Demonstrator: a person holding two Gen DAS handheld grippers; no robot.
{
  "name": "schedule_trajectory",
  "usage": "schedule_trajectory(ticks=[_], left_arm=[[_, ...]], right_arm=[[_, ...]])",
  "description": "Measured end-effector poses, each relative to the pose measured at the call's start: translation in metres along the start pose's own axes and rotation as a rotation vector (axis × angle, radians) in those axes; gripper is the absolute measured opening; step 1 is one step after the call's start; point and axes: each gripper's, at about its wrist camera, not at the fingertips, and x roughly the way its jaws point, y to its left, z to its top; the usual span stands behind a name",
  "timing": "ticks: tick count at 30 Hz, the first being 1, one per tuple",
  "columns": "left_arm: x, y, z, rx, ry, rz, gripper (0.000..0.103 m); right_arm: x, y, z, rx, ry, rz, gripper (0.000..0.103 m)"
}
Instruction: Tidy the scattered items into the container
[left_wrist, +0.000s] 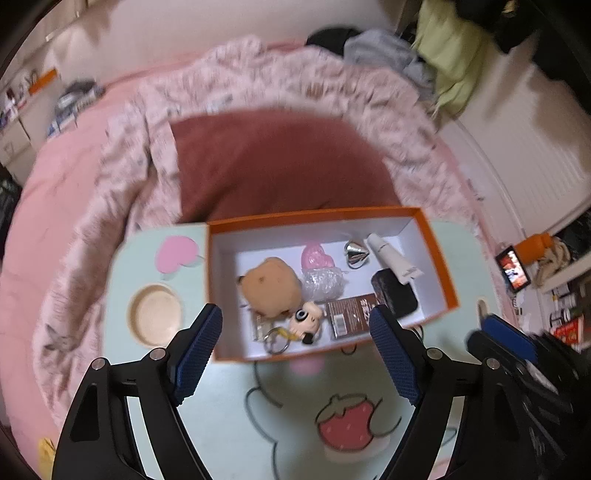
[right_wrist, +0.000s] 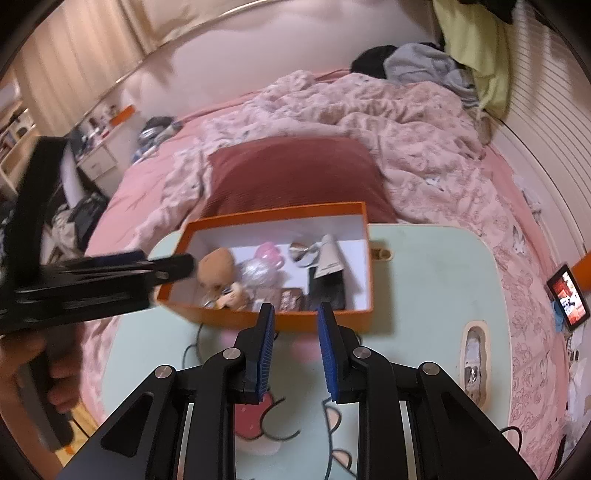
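The orange box (left_wrist: 439, 258) sits at the far edge of the desk (left_wrist: 221, 424), against the bed (left_wrist: 74, 184), and everything loose seems to be in it already: a tan plush (left_wrist: 271, 288), a panda keyring (left_wrist: 304, 321), a crinkly plastic wad (left_wrist: 321, 282), a pink heart (left_wrist: 316, 256), a silver heart (left_wrist: 355, 253), a white tube (left_wrist: 391, 256), a black pouch (left_wrist: 393, 293) and a brown packet (left_wrist: 349, 314). The left gripper (left_wrist: 295, 354) hangs over the box's near wall with its fingers spread wide and nothing between them; the right gripper (right_wrist: 295, 354) hovers just short of the same wall, its fingers drawn nearly together on empty air. The plush and wad look light and squashy and would take a pinch anywhere; the silver heart looks hard and slick, best taken across its flat sides; the keyring is easiest by its ring. The box is light card, likely to slide or dent, so hold it by a wall. Little stands in the way: a round cup recess (left_wrist: 155, 314) at the desk's left edge, a slot (right_wrist: 474, 362) at its right edge, and a dark cable (right_wrist: 192, 350) near the box. A tablet (right_wrist: 567, 301) lies on the bed, well clear.
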Motion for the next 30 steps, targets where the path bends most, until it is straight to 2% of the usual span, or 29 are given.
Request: schedule_trajectory(ticks=[4, 9, 10, 11, 12, 13, 16, 18, 22, 24, 26, 30], left_arm=[[0.039, 0.002, 0.006, -0.014, 0.049, 0.076, 0.082], [0.072, 0.005, 0.011, -0.021, 0.099, 0.136, 0.082], [0.077, 0.005, 0.011, -0.018, 0.106, 0.14, 0.079], [0.082, 0.007, 0.011, -0.018, 0.11, 0.129, 0.074], [0.082, 0.008, 0.012, -0.024, 0.103, 0.106, 0.065], [0.079, 0.01, 0.014, -0.041, 0.093, 0.076, 0.048], [0.066, 0.011, 0.015, -0.044, 0.068, 0.03, 0.047], [0.045, 0.011, 0.014, -0.038, 0.014, 0.009, 0.047], [-0.013, 0.019, -0.001, -0.037, -0.098, -0.13, 0.048], [-0.042, 0.024, -0.024, -0.001, -0.155, -0.157, 0.048], [-0.06, 0.023, -0.053, 0.039, -0.176, -0.168, 0.048], [-0.054, 0.031, -0.109, 0.068, -0.143, -0.198, 0.048]], right_arm=[[0.009, -0.018, -0.01, 0.045, 0.036, 0.044, 0.023], [0.012, -0.033, -0.014, 0.068, 0.045, 0.031, 0.023], [0.012, -0.035, -0.013, 0.074, 0.044, 0.032, 0.023], [0.012, -0.036, -0.013, 0.078, 0.043, 0.035, 0.023], [0.011, -0.036, -0.013, 0.08, 0.042, 0.036, 0.024], [0.01, -0.036, -0.012, 0.078, 0.04, 0.034, 0.024], [0.009, -0.031, -0.009, 0.06, 0.038, 0.022, 0.024], [0.01, -0.025, -0.005, 0.05, 0.04, 0.023, 0.024], [0.021, -0.007, 0.008, 0.02, 0.07, 0.05, 0.028], [0.034, 0.004, 0.019, 0.005, 0.101, 0.071, 0.03], [0.054, 0.016, 0.032, -0.002, 0.135, 0.072, 0.03], [0.104, 0.041, 0.045, -0.031, 0.229, 0.028, 0.03]])
